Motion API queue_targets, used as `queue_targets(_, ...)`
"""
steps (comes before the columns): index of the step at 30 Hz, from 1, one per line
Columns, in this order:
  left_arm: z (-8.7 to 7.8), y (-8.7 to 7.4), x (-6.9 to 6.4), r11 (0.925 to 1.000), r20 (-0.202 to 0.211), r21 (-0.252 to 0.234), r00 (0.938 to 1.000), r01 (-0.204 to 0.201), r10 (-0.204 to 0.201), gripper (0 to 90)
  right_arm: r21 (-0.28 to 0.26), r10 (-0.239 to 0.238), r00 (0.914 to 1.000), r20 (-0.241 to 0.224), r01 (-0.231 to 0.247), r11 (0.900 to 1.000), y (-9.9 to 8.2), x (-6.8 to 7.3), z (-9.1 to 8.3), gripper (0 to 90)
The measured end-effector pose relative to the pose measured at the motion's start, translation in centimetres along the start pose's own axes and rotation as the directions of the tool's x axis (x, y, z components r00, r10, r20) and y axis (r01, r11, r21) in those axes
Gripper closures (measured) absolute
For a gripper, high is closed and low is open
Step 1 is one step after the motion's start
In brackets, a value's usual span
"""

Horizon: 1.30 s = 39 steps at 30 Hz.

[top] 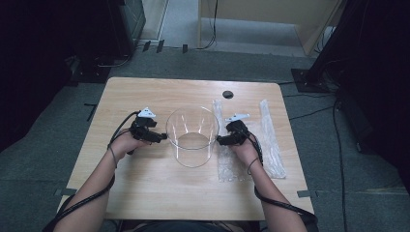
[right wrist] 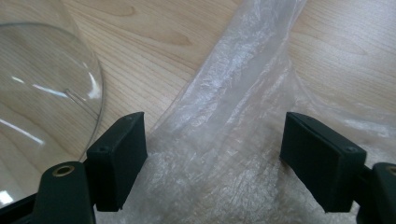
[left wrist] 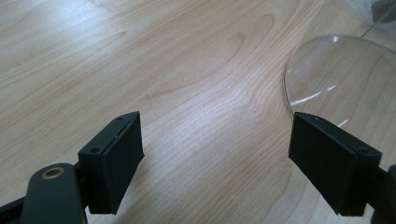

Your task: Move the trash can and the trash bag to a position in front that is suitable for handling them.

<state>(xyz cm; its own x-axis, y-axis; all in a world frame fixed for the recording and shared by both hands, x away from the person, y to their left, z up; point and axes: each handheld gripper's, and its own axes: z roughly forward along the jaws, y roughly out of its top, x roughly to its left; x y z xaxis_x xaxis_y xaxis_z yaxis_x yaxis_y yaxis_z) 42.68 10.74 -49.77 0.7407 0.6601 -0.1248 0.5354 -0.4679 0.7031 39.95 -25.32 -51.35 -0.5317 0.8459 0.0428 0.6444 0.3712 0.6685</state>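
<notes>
A clear, round, open-topped container [top: 192,136] stands upright in the middle of the wooden table [top: 145,92]. My left gripper [top: 162,137] sits just left of it, open, with bare wood between its jaws and the container's base [left wrist: 345,84] at the right. To the container's right my right gripper [top: 220,140] is open above a long clear plastic bag [top: 225,154]. In the right gripper view the crinkled bag [right wrist: 224,140] lies between and below the wide-apart jaws, and the container's base [right wrist: 46,93] shows at the left. A second clear bag [top: 270,140] lies farther right.
A small round hole [top: 227,94] is in the table near its far edge. Dark equipment stands [top: 309,77] and cables lie on the grey floor around the table. The near half of the tabletop is bare wood.
</notes>
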Motion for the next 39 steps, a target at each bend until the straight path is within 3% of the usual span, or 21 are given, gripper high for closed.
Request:
queue_targets(8, 0.4, 1.1, -0.2, 0.9999, 0.031, 0.014, 0.9995, -0.005, 0.004, 17.1, -0.006, -0.028, 0.9995, 0.010, 0.029, 0.9996, -0.2, -0.3, 0.0, 26.5)
queue_targets(11, 0.3, 1.4, -0.1, 1.0000, 0.040, -0.003, 0.9992, 0.004, -0.004, 17.1, -0.023, -0.032, 0.9995, 0.004, 0.032, 0.9992, -0.3, -0.7, -0.2, 38.7)
queue_targets(12, 0.3, 1.4, -0.2, 0.9997, 0.041, -0.017, 0.9990, 0.020, -0.020, 17.1, -0.023, -0.032, 0.9995, 0.004, 0.032, 0.9992, -0.3, -0.7, -0.2, 38.7)
queue_targets(13, 0.3, 1.4, -0.1, 0.9996, 0.040, -0.012, 0.9988, 0.026, -0.026, 17.1, -0.026, -0.033, 0.9994, 0.004, 0.033, 0.9991, -0.2, -0.7, -0.3, 45.7)
queue_targets(15, 0.3, 1.4, -0.1, 0.9997, 0.039, -0.001, 0.9990, 0.023, -0.023, 17.1, -0.025, -0.030, 0.9995, 0.005, 0.030, 0.9992, -0.2, -0.7, -0.4, 48.7)
queue_targets(16, 0.2, 1.4, -0.1, 0.9998, 0.037, 0.006, 0.9991, 0.021, -0.021, 17.1, -0.021, -0.036, 0.9993, 0.000, 0.036, 0.9991, -0.2, -0.8, -0.5, 55.7)
queue_targets(19, -0.1, 1.3, -0.4, 0.9995, 0.072, 0.005, 0.9969, 0.032, -0.032, 17.1, -0.020, -0.029, 0.9996, 0.005, 0.029, 0.9994, -0.2, -0.9, -0.6, 64.9)
queue_targets(23, -0.5, 1.3, -0.7, 0.9996, 0.081, 0.012, 0.9963, 0.027, -0.028, 17.1, -0.010, -0.042, 0.9990, -0.013, 0.042, 0.9991, -0.2, -1.0, -0.8, 84.3)
queue_targets(25, -0.7, 1.4, -0.8, 0.9994, 0.085, 0.010, 0.9958, 0.033, -0.034, 17.1, 0.001, -0.038, 0.9990, -0.025, 0.038, 0.9993, -0.2, -1.0, -0.9, 88.1)
queue_targets(29, -1.0, 1.6, -0.7, 0.9990, 0.083, 0.005, 0.9955, 0.044, -0.044, 17.1, 0.017, -0.011, 0.9986, -0.052, 0.011, 0.9998, -0.2, -1.2, -1.1, 89.6)
queue_targets(39, -1.7, 1.7, -0.7, 0.9997, 0.076, 0.004, 0.9968, 0.023, -0.023, 17.1, -0.052, 0.071, 0.9922, -0.103, -0.076, 0.9957, 1.0, -1.8, -2.9, 90.0)
